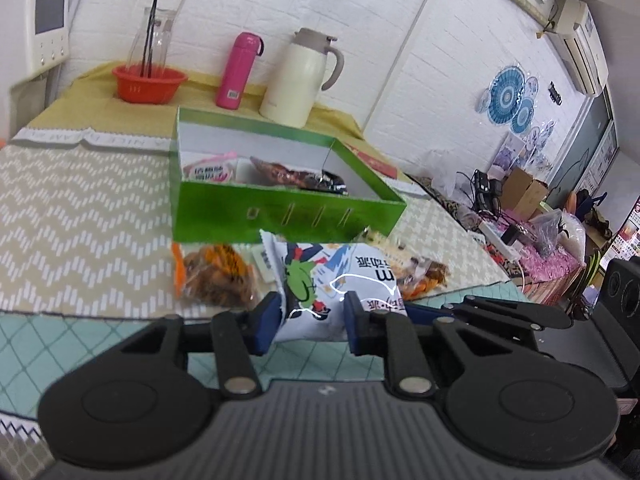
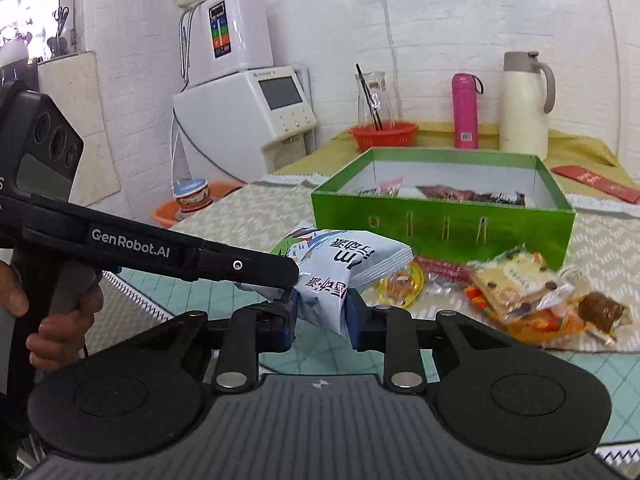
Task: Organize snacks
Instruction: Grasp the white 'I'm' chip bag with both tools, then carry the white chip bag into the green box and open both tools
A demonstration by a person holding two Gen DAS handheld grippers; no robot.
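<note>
A white snack bag (image 1: 336,276) with cartoon print and Chinese lettering is held just above the table in front of an open green box (image 1: 280,216). My left gripper (image 1: 312,320) is shut on the bag's near end. My right gripper (image 2: 320,316) is shut on the same bag (image 2: 348,264) from the other side. The left gripper's black arm (image 2: 248,266) crosses the right wrist view and touches the bag. The green box (image 2: 440,224) holds several snack packets. Loose packets lie on the table: an orange one (image 1: 216,276) on the left, and yellow and orange ones (image 2: 520,288) on the right.
Behind the box stand a cream thermos jug (image 1: 296,80), a pink bottle (image 1: 236,72) and a red basket (image 1: 150,82) with a glass carafe. A white appliance (image 2: 248,120) stands at the table's far left. A red envelope (image 2: 596,182) lies right of the box.
</note>
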